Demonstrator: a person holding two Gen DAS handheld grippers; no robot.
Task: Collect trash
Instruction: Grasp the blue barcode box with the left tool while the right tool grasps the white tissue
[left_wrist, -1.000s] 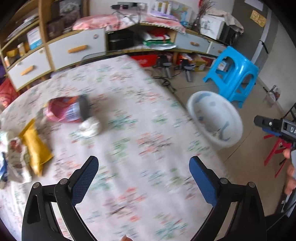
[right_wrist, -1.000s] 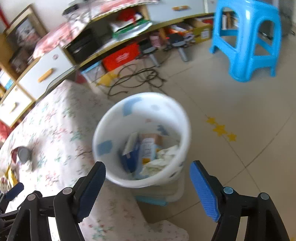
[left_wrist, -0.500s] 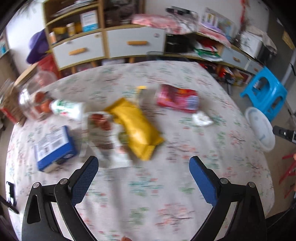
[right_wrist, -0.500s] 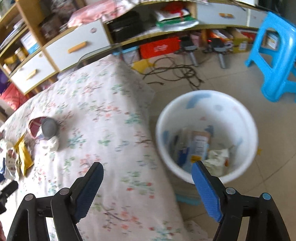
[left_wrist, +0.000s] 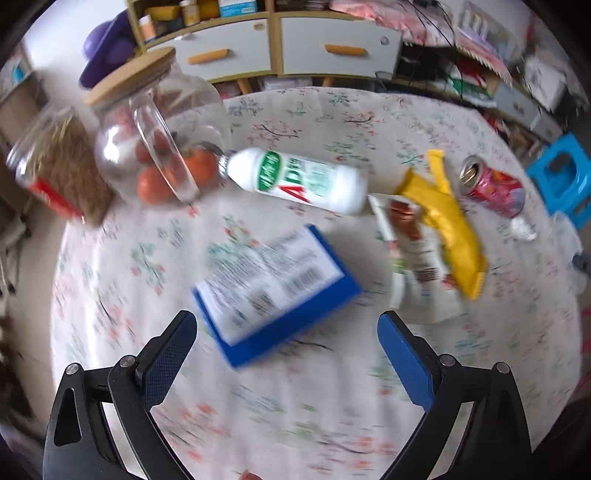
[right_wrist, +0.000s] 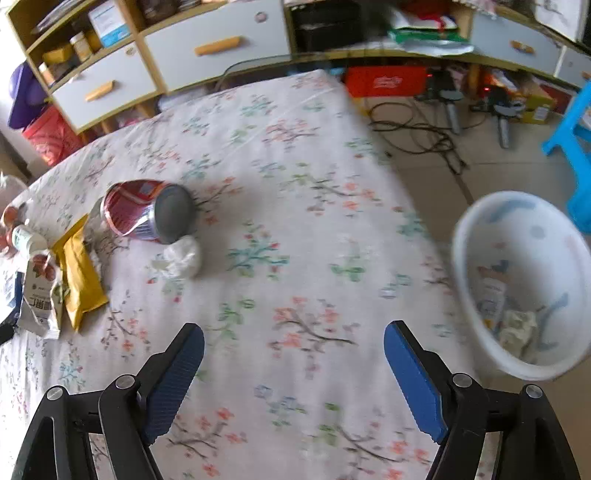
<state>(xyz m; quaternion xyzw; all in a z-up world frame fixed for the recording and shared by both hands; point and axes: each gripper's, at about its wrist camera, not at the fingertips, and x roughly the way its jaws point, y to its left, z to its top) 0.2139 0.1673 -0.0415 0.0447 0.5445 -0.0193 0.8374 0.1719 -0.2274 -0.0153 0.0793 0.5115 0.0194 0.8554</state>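
Observation:
My left gripper is open and empty just above and short of a blue box on the floral table. Beyond it lie a white bottle, a milk carton, a yellow wrapper, a red can and a crumpled tissue. My right gripper is open and empty over the table's right part. In the right wrist view the red can, tissue, yellow wrapper and carton lie to the left. The white trash bin stands on the floor at the right, holding trash.
A glass jar of oranges with a wooden lid and a second jar stand at the table's far left. Drawers and shelves line the wall behind. A blue stool and cables are on the floor to the right.
My left gripper swung left across the table, from the can and bin to the blue box. My right gripper swung left from above the bin to over the table.

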